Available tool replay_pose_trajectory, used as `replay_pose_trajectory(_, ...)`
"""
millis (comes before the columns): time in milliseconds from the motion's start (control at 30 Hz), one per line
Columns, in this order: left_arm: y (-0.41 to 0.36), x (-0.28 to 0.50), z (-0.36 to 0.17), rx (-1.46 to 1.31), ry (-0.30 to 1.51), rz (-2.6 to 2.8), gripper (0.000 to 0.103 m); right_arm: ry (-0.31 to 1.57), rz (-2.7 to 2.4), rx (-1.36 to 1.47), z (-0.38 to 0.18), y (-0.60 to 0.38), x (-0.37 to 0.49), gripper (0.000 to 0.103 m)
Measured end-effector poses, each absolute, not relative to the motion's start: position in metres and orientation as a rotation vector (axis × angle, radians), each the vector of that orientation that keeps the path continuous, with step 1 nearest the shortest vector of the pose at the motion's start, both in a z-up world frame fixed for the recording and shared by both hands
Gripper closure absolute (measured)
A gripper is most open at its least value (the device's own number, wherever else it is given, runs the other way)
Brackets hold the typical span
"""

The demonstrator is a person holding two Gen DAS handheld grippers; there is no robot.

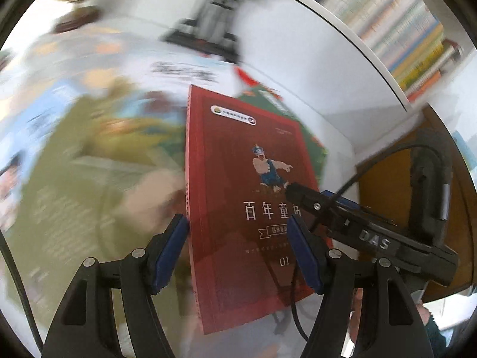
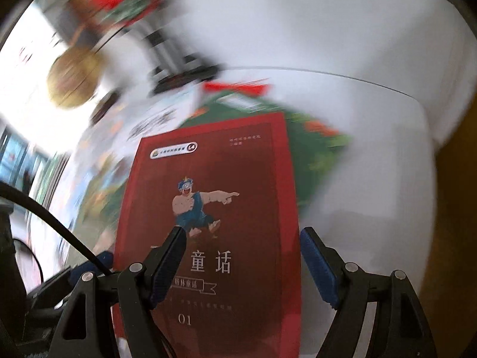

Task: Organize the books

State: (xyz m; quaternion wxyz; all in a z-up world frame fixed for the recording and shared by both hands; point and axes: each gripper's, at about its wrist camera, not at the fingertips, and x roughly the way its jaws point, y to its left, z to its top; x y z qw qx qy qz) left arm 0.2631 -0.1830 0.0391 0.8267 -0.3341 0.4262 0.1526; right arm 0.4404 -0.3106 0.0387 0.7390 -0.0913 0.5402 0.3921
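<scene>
A red book [image 1: 238, 185] with a cartoon figure and white Chinese title stands between the fingers of my left gripper [image 1: 238, 235]. Its spine meets the left pad and the right pad lies on its cover. The right gripper [image 1: 337, 208] reaches in from the right and touches the cover. In the right wrist view the same red book [image 2: 214, 208] lies between the fingers of my right gripper [image 2: 244, 256], left pad on the cover, right pad at its right edge. The book is sharp while the background is blurred.
Blurred books lie behind: a green one [image 1: 274, 101], also in the right wrist view [image 2: 313, 149], and light picture books [image 1: 89, 95]. A row of shelved books [image 1: 402, 29] stands upper right. A white wall panel [image 2: 342, 44] and brown wood [image 1: 441, 161] are right.
</scene>
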Motion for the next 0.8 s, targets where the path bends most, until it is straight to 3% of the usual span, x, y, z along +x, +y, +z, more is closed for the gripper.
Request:
replay_pose_trajectory(167, -0.151, 0.213, 0.033, -0.763, 0.899, 0.436, 0.037, 1.161, 1.03, -0.3, 0.039, -0.27, 0.389, 0.025)
replay_pose_trajectory(233, -0.139, 0.192, 0.031, -0.798, 0.883, 0.46, 0.037, 1.155, 1.091, -0.31, 0.042, -0.267, 0.372, 0.037)
replay_pose_trajectory(267, -0.133, 0.182, 0.03, -0.812, 0.875, 0.473, 0.037, 1.153, 1.106, -0.318, 0.041, -0.268, 0.365, 0.051)
replay_pose_trajectory(300, -0.129, 0.174, 0.029, -0.825, 0.871, 0.484, 0.037, 1.157, 1.103, -0.332, 0.039, -0.271, 0.36, 0.055)
replay_pose_trajectory(533, -0.127, 0.167, 0.031, -0.765, 0.913, 0.43, 0.037, 1.241, 1.023, -0.225, 0.032, -0.3, 0.347, 0.055)
replay_pose_trajectory(800, -0.149, 0.142, 0.032, -0.749, 0.939, 0.363, 0.037, 1.216, 1.013, -0.254, 0.033, -0.299, 0.311, 0.058)
